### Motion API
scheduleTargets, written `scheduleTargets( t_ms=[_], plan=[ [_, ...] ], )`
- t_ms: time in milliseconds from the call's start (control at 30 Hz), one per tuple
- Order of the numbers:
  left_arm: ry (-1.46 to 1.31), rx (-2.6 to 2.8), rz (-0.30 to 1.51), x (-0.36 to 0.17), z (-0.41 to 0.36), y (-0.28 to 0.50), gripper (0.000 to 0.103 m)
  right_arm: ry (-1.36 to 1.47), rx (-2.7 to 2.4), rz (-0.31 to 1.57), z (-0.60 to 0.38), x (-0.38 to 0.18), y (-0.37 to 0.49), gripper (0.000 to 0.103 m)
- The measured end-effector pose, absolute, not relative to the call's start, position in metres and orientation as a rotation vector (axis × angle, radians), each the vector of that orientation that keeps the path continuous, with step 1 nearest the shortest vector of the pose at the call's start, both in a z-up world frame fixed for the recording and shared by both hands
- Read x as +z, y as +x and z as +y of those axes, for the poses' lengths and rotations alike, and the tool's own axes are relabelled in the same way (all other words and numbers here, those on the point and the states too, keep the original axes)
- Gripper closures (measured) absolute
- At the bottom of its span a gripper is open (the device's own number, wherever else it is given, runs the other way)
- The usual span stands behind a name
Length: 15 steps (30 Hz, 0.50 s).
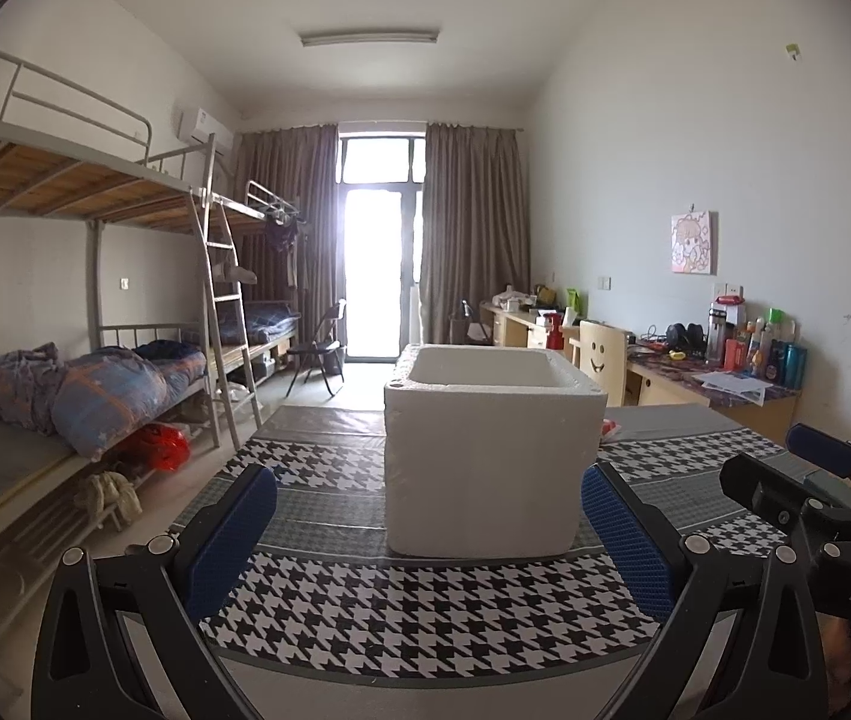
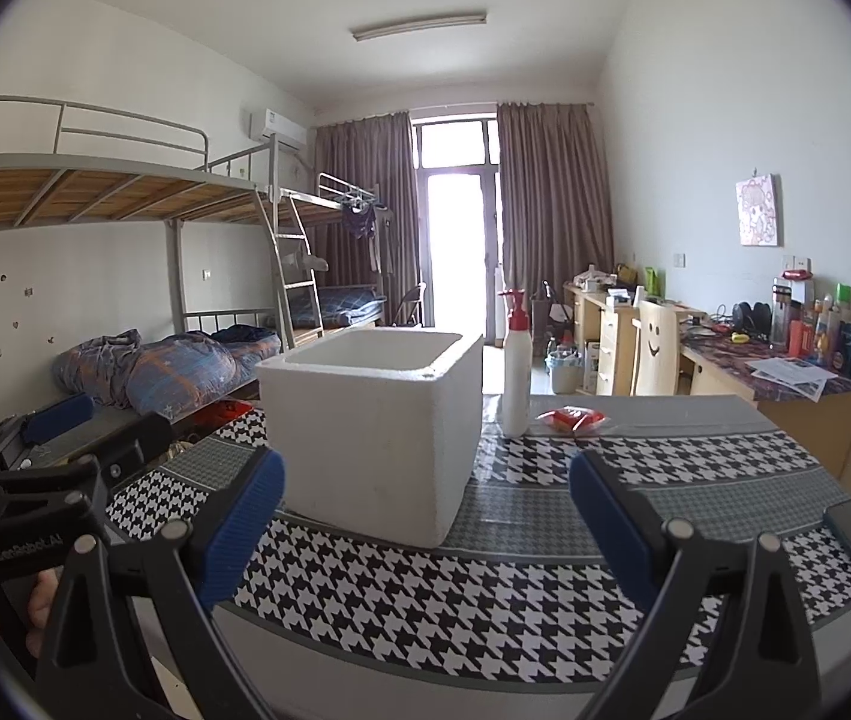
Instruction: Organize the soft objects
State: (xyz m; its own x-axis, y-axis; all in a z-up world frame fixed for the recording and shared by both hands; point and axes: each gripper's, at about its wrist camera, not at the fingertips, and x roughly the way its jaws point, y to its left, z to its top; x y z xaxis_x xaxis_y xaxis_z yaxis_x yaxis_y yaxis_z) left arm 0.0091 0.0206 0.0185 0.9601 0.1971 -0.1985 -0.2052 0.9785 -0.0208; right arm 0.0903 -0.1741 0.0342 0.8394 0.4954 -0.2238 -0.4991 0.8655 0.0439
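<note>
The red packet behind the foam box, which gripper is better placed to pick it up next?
Probably the right gripper. It is open, and the red packet lies ahead in clear sight, right of the foam box. From the left gripper, the box hides most of it.

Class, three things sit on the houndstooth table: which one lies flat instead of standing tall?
The red packet. It lies flat to the right of the white pump bottle, which stands upright, as does the foam box.
</note>
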Motion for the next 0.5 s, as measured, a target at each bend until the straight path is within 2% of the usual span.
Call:
scheduleTargets(
  t_ms=[500],
  plan=[
    [-0.028, 0.213, 0.187, 0.014, 0.019, -0.004, 0.001, 0.007, 0.505, 0.248, -0.18, 0.024, 0.08, 0.005]
  ],
)
